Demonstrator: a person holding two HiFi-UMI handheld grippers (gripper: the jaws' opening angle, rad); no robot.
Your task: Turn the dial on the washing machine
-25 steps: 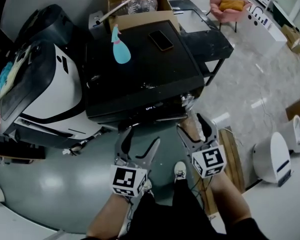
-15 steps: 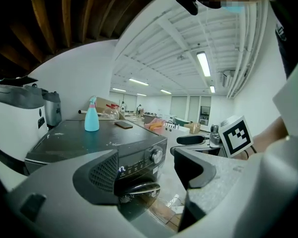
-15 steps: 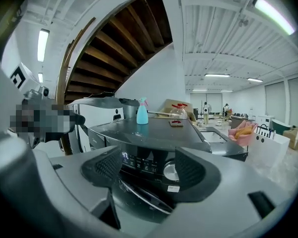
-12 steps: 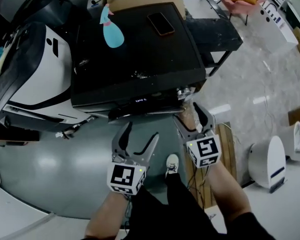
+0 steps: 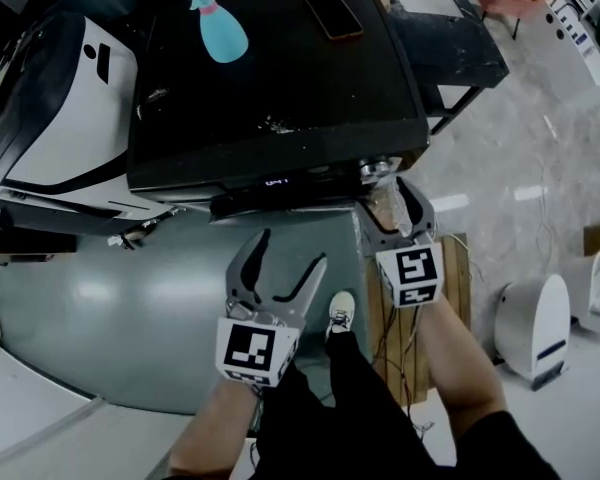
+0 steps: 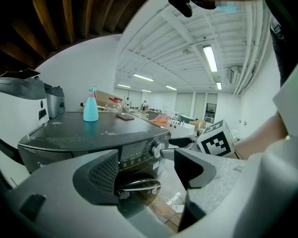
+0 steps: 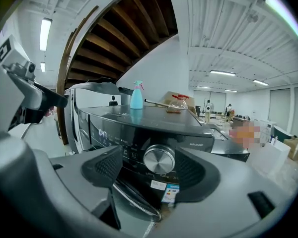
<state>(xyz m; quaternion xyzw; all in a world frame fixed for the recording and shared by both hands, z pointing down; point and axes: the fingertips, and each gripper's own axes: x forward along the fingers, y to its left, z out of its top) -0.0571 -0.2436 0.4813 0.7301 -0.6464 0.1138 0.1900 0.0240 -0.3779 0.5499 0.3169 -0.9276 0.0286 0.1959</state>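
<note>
Since the right gripper (image 5: 390,228) frames the dial (image 7: 159,159), fingers apart, close evenly on its rim before twisting; the left gripper (image 5: 288,266) idles short of the dial, fingers apart too.

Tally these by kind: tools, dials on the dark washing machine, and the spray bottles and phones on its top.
Grey two-jaw tools: 2, the left tool and the right tool
Round silver metal dial: 1
Light blue plastic spray bottle: 1
Flat dark phone with a tan rim: 1
Total: 5
</note>
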